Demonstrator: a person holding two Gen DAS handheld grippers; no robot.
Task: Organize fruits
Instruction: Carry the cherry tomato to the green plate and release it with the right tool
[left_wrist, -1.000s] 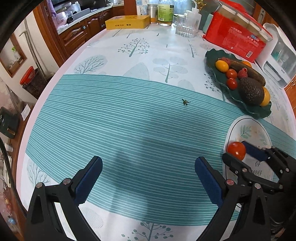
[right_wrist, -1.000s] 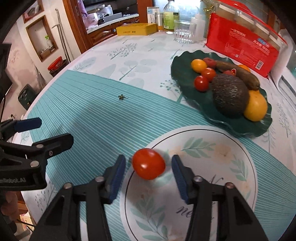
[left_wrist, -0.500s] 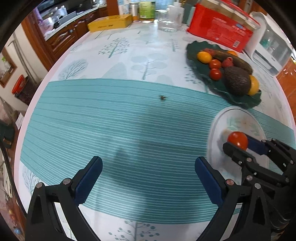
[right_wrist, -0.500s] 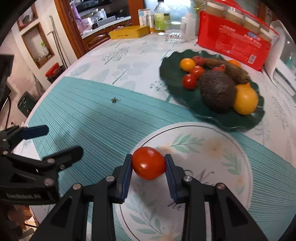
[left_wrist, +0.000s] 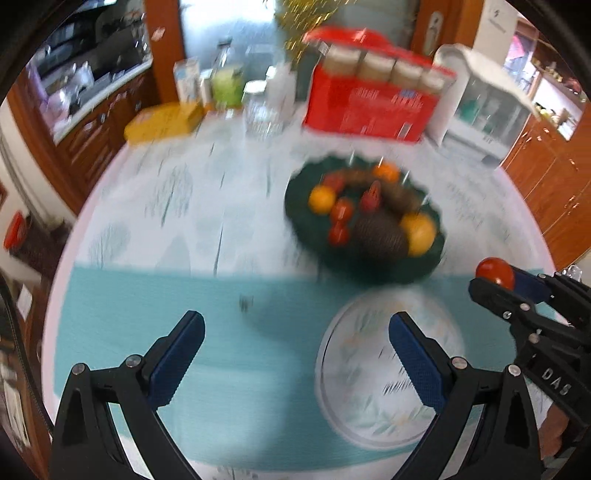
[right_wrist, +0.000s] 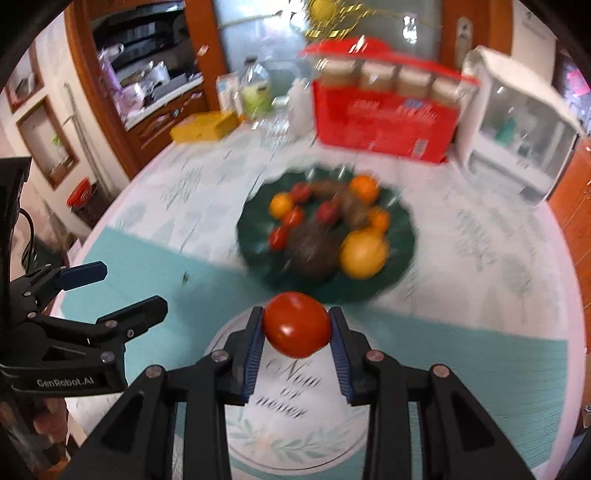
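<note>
My right gripper (right_wrist: 296, 326) is shut on a red tomato (right_wrist: 296, 324) and holds it in the air above a white round plate (right_wrist: 258, 435). The tomato (left_wrist: 495, 272) and right gripper (left_wrist: 496, 282) also show at the right of the left wrist view. Beyond it a dark green leaf-shaped plate (right_wrist: 400, 236) holds small tomatoes, oranges, an avocado (right_wrist: 314, 251) and a brown fruit. My left gripper (left_wrist: 295, 347) is open and empty above the teal table runner (left_wrist: 147, 332), left of the white plate (left_wrist: 369, 413). Both views are motion-blurred.
A red box of jars (right_wrist: 384, 122), a white appliance (right_wrist: 517, 147), a yellow box (right_wrist: 205, 127), bottles and a glass (left_wrist: 260, 114) stand at the table's far edge. A small dark speck (left_wrist: 244, 303) lies on the runner.
My right gripper closed on the tomato and lifted it off the white plate. Both grippers have risen and tilted up, so more of the room shows.
</note>
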